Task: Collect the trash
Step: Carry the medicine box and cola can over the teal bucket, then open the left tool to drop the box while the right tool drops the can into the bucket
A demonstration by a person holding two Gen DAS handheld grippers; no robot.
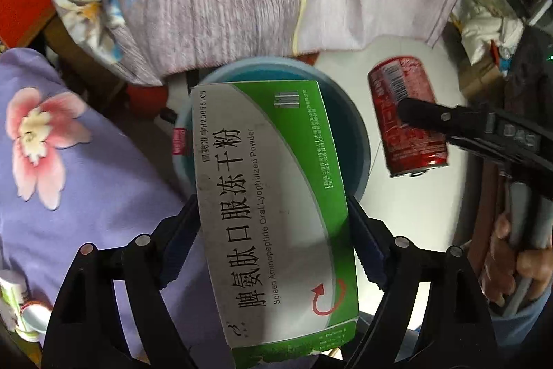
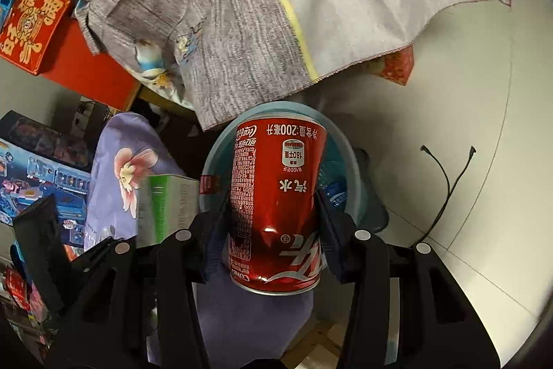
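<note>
Below, in the left wrist view, the left gripper (image 1: 273,230) clasps a green-and-white medicine box (image 1: 273,199) over a blue bin (image 1: 359,140). Meanwhile, in the right wrist view, the right gripper (image 2: 273,223) pinches a dented red soda can (image 2: 276,203) above that bin (image 2: 345,140), beside a floral purple cloth (image 2: 114,161).

Left gripper (image 1: 273,217) points steeply down, jaws clamped on a medicine box (image 1: 273,196). Right gripper (image 2: 273,223), angled down, grips a red soda can (image 2: 276,203).

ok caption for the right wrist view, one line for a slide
Right gripper holds a dented red soda can above the blue bin.
</note>
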